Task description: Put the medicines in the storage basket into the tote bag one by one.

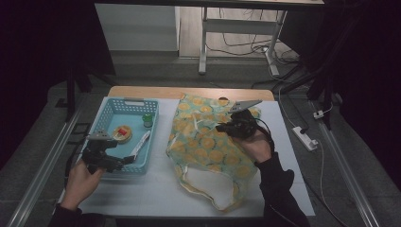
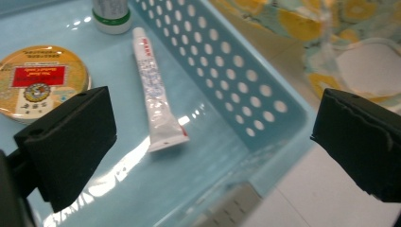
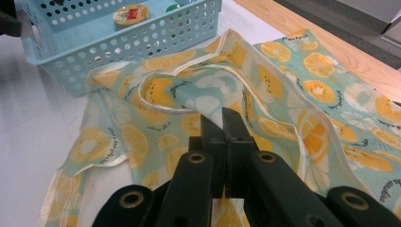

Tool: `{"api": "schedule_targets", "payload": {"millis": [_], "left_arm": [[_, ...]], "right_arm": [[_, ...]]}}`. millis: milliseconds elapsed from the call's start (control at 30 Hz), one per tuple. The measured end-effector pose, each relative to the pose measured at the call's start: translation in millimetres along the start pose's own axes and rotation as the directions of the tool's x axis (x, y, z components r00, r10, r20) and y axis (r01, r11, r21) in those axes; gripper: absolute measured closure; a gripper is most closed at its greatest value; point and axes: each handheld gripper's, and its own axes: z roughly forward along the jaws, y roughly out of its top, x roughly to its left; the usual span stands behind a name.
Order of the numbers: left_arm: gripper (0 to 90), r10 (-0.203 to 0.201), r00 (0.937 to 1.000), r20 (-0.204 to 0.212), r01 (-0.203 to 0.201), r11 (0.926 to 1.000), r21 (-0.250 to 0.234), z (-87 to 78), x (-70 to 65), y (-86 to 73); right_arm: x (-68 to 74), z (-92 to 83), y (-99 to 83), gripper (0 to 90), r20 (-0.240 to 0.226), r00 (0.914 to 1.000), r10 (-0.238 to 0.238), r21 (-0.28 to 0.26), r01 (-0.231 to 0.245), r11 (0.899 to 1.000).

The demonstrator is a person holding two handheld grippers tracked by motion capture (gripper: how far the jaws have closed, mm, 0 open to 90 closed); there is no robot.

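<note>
A light blue perforated basket (image 1: pixel 111 106) stands at the table's left. In it lie a round yellow tin with a red label (image 1: pixel 123 134), a white tube (image 1: pixel 141 143) and a small green-capped bottle (image 1: pixel 148 119). My left gripper (image 1: pixel 125 161) hovers open at the basket's near right corner; its wide-apart jaws frame the tube (image 2: pixel 153 90), with the tin (image 2: pixel 40 80) to the left. A lemon-print cloth bag (image 1: pixel 208 146) lies flat in the middle. My right gripper (image 1: pixel 222 126) sits shut just above the bag (image 3: pixel 293 94); whether it pinches fabric I cannot tell.
The white table cover (image 1: pixel 156 194) shows bare in front of the basket and bag. A wooden table edge (image 1: pixel 189 92) runs along the back. On the floor to the right lie a power strip (image 1: pixel 305 138) and cables. Desk legs (image 1: pixel 203 42) stand behind.
</note>
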Motion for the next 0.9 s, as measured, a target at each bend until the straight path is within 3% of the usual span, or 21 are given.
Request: {"api": "schedule_targets", "payload": {"millis": [300, 567, 667, 733, 800, 900], "left_arm": [[0.0, -0.03, 0.9982, -0.052, 0.031, 0.9991, 0.029, 12.5, 18.8, 16.5], [0.0, -0.051, 0.997, -0.058, 0.054, 0.9973, 0.051, 22.9, 35.4, 26.9], [0.0, -0.077, 0.9945, -0.071, 0.082, 0.9938, 0.075, 25.6, 42.4, 31.9], [0.0, -0.075, 0.993, -0.091, 0.08, 0.9953, 0.055, 24.9, 45.6, 35.0], [0.0, -0.079, 0.9939, -0.077, 0.083, 0.995, 0.056, 25.7, 49.6, 38.2], [0.0, -0.07, 0.9926, -0.099, 0.078, 0.9936, 0.081, 31.1, 55.7, 42.9]], "right_arm": [[0.1, 0.1, -0.6, 89.0, -0.003, 1.0, -0.006, -0.001, 0.006, 1.0], [0.1, 0.0, -0.5, 89.0, -0.005, 1.0, -0.006, -0.001, 0.006, 1.0], [0.3, 0.4, -0.4, 89.0, -0.006, 1.0, -0.006, 0.0, 0.006, 1.0], [0.3, 1.0, -0.5, 89.0, -0.006, 1.0, -0.006, 0.005, 0.006, 1.0], [0.3, 1.6, -0.6, 89.0, -0.008, 1.0, -0.006, 0.007, 0.006, 1.0], [0.6, 2.2, -0.6, 89.0, -0.008, 0.9999, -0.008, 0.008, 0.008, 1.0]]}}
